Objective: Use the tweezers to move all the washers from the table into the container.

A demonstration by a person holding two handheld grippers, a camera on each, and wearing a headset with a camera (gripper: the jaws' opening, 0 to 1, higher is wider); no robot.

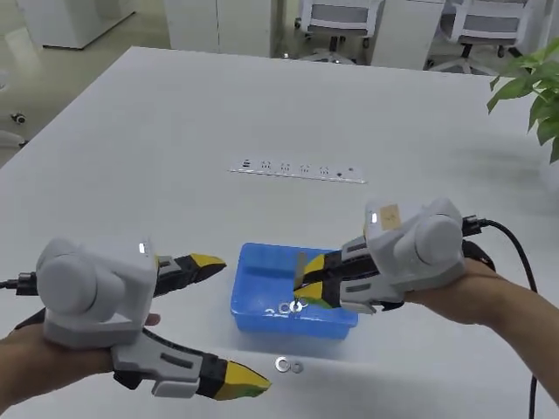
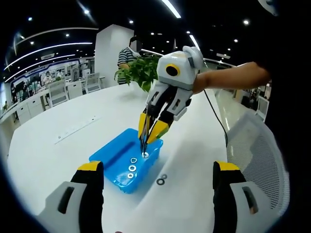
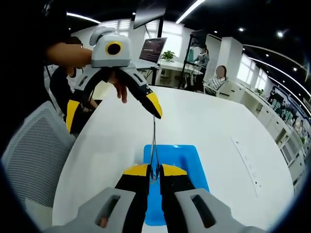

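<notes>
The right gripper [image 1: 307,281], jaws pinched on slim metal tweezers [image 3: 154,138], dips their tips into a glossy blue rectangular plastic container [image 1: 262,325] holding several small ring-shaped washers [image 2: 131,168]. Two loose washers [image 1: 289,366] lie just in front of it on the smooth white table [image 1: 175,131]. The left gripper [image 1: 225,321] hangs wide open and empty in a bright office.

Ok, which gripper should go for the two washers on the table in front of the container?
Right. The right gripper is shut on the tweezers, their tips over the blue container, and the two washers lie just in front of it. The left gripper is open, holding no tool.
</notes>
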